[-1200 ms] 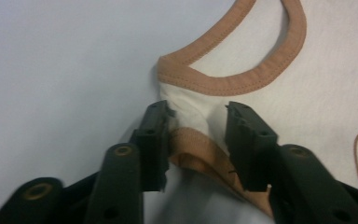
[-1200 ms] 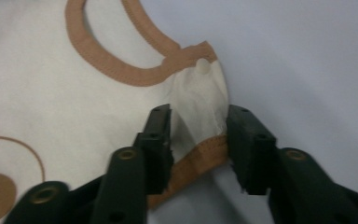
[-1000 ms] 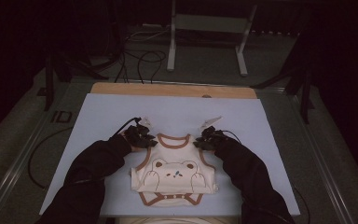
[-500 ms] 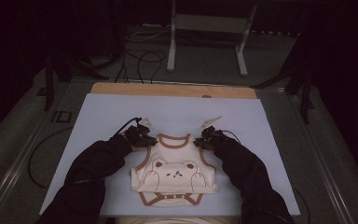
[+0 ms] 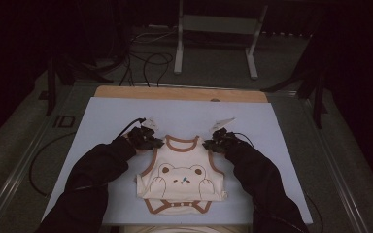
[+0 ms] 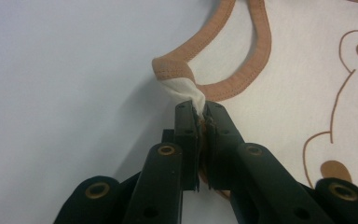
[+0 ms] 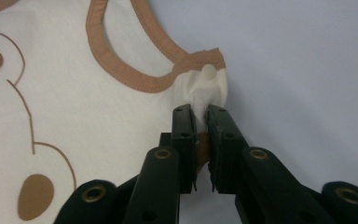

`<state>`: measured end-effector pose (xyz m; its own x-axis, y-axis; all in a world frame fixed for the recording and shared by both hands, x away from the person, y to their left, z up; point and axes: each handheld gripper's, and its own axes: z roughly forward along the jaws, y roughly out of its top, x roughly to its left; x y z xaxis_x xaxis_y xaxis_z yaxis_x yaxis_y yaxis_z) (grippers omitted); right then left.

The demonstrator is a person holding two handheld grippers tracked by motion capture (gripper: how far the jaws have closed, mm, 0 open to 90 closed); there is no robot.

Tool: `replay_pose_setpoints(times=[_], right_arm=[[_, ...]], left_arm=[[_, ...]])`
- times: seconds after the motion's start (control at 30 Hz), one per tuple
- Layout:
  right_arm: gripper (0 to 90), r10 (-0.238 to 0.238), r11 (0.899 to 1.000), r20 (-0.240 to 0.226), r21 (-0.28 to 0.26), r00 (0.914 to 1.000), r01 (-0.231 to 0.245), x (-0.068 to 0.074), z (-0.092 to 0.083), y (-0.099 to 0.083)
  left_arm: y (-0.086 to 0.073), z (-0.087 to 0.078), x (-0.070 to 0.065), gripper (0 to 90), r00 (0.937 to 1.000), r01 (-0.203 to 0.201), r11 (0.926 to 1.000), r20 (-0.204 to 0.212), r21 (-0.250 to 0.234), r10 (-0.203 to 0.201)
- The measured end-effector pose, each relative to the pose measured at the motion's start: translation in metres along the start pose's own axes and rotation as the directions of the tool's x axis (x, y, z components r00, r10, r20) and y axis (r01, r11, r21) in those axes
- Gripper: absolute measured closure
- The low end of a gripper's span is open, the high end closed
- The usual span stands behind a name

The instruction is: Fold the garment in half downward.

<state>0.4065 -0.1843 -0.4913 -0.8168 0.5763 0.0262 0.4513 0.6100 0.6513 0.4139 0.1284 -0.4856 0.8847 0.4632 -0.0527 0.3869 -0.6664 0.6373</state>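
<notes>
With both shoulder straps pinched, the left gripper [image 6: 200, 112] and right gripper [image 7: 201, 114] are each clamped on a bunched bit of the bodysuit [image 5: 182, 177], which lies flat, bear side up, near the front of the blue mat [image 5: 272, 126]. The left jaws have just been closing on that strap. Each bite looks small, so a quick lift could let the fabric slip out, or one side could drag and skew it. The bodysuit's back is hidden, and dark sleeves [image 5: 99, 170] blur the grippers from above.
</notes>
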Motion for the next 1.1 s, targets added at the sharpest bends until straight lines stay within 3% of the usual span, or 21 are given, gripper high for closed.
replay_pose_setpoints(times=[0.63,1.1], right_arm=[[82.4,-0.014,0.998,0.025,-0.057,0.9996,0.016,-0.004,-0.021,0.016],[82.4,-0.026,0.995,0.048,-0.096,0.9985,0.031,-0.009,-0.034,0.034]], left_arm=[[0.018,-0.028,0.001,85.2,0.9995,-0.026,0.9973,-0.020,-0.069,0.025],[0.034,-0.048,0.001,85.3,0.9970,-0.060,0.9940,-0.055,-0.092,0.055]])
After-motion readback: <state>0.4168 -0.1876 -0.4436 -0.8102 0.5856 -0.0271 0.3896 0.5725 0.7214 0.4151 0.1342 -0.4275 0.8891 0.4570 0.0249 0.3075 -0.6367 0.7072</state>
